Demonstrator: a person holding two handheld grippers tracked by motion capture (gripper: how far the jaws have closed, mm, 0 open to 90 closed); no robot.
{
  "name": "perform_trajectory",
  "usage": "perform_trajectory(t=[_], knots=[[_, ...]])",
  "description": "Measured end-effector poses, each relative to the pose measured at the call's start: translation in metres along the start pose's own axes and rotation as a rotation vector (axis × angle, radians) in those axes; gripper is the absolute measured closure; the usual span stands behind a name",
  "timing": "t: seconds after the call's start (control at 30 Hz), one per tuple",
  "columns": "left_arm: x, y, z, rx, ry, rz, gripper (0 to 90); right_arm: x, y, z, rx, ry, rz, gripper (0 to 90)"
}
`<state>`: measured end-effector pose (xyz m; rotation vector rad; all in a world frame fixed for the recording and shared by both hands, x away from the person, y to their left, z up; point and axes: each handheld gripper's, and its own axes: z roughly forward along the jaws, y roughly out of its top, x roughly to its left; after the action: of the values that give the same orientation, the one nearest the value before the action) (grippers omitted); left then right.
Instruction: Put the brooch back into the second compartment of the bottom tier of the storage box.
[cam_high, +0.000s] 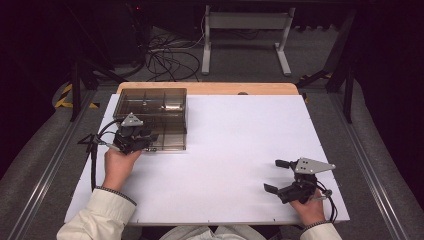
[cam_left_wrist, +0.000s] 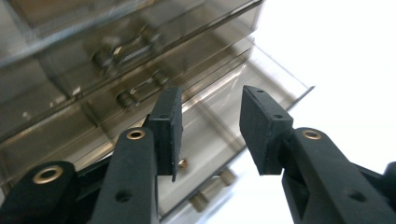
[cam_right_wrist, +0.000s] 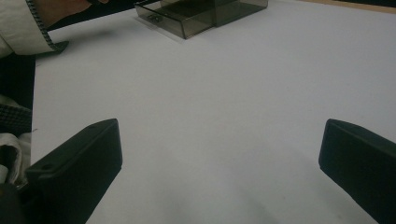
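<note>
A smoky clear plastic drawer cabinet (cam_high: 152, 112) lies at the back left of the white tabletop (cam_high: 235, 150). My left gripper (cam_high: 151, 139) hovers at its near edge, held by a hand in a cream sleeve. In the left gripper view my left gripper (cam_left_wrist: 211, 109) is open over a pulled-out drawer (cam_left_wrist: 280, 79), with nothing between its pads. A small brass screw (cam_left_wrist: 183, 163) lies in that drawer, and a drawer handle (cam_left_wrist: 208, 195) shows below it. My right gripper (cam_high: 272, 175) rests at the front right, wide open and holding nothing. The right gripper view has the right gripper (cam_right_wrist: 222, 140) above bare tabletop.
The pulled-out drawer (cam_right_wrist: 173, 21) juts from the cabinet toward the table's middle. A wooden edge (cam_high: 210, 88) runs along the back of the table. Cables (cam_high: 170, 60) and a grey stand (cam_high: 245, 30) are on the floor beyond.
</note>
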<state>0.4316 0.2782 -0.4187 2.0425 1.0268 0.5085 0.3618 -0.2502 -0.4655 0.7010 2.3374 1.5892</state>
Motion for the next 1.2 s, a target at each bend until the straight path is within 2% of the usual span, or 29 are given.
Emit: perform_trajectory(t=[0.13,0.4,0.67,0.87,0.97,1.2], knots=[[-0.009,0.002,-0.012,-0.032,-0.005,0.012,53.1,-0.001,0.000,0.000,-0.001,0.006,0.009,0.2],[-0.019,0.003,-0.029,-0.097,-0.053,0.003,41.8,0.000,0.000,0.000,0.000,0.005,0.005,0.3],[-0.038,0.002,-0.045,-0.149,-0.089,0.062,33.8,0.000,0.000,0.000,-0.001,0.006,0.005,0.4],[-0.047,-0.007,-0.054,-0.198,-0.139,0.064,20.8,-0.001,0.000,0.000,-0.002,0.008,0.004,0.3],[-0.051,-0.013,-0.058,-0.235,-0.149,0.065,13.5,0.000,0.000,0.000,-0.002,0.008,0.003,0.4],[-0.057,-0.028,-0.060,-0.276,-0.177,0.067,6.0,0.000,0.000,0.000,-0.001,0.010,0.000,0.3]])
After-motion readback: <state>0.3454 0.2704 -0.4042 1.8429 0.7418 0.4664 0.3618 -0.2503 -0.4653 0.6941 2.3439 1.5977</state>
